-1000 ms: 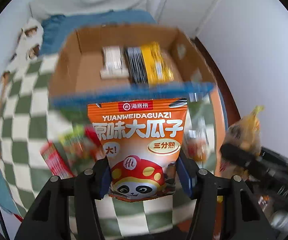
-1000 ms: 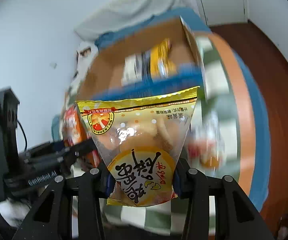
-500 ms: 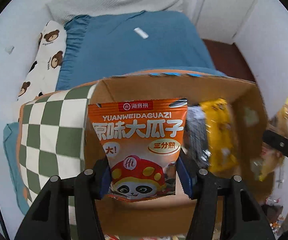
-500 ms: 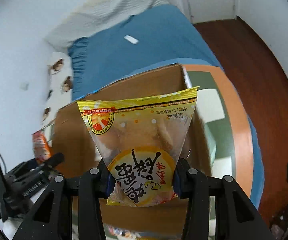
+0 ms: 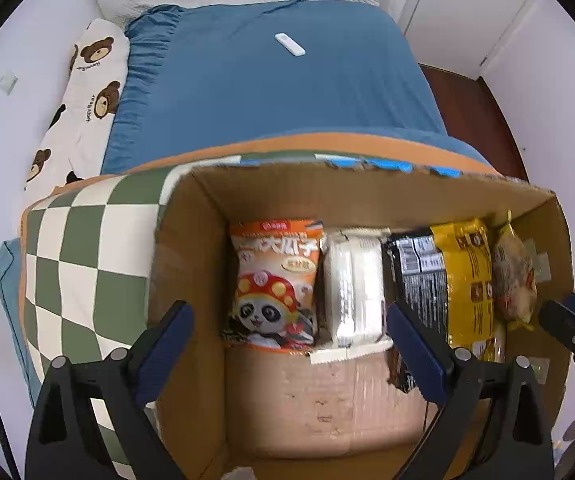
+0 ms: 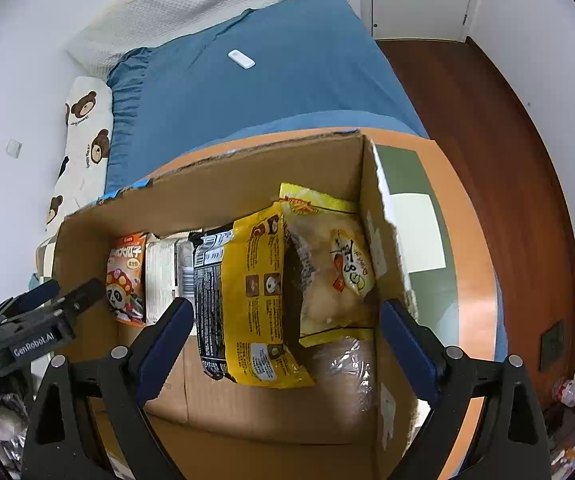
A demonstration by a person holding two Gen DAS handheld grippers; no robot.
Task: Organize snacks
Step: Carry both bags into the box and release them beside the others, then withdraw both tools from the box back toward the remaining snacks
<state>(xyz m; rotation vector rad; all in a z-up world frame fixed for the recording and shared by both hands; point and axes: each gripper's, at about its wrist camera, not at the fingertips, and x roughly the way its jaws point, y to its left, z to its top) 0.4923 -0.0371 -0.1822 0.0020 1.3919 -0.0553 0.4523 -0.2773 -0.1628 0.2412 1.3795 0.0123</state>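
Both grippers, left gripper (image 5: 289, 346) and right gripper (image 6: 283, 342), are opening, empty; I judge the sunflower-seed packet (image 5: 274, 284) light, crinkly: pinch its top seam

Snack packets (image 5: 275, 284) — upright in box (image 5: 367, 192)

Looking down into the cardboard box (image 5: 191, 280), I see snack packs filling its far side in one row: orange seed packet (image 5: 275, 284), white pack (image 5: 357, 288), black pack (image 5: 419, 276), yellow pack (image 5: 467, 280), clear bun bag (image 5: 513, 276), each touching the next. The near floor of the box (image 5: 319, 400) lies bare, giving my opening left gripper (image 5: 291, 340) room to pass. A gap remains between the orange packet and the left wall. My right gripper (image 6: 287, 340), jaws opening, hangs over the yellow pack and bun bag, with the right wall (image 6: 383, 240) close beside.
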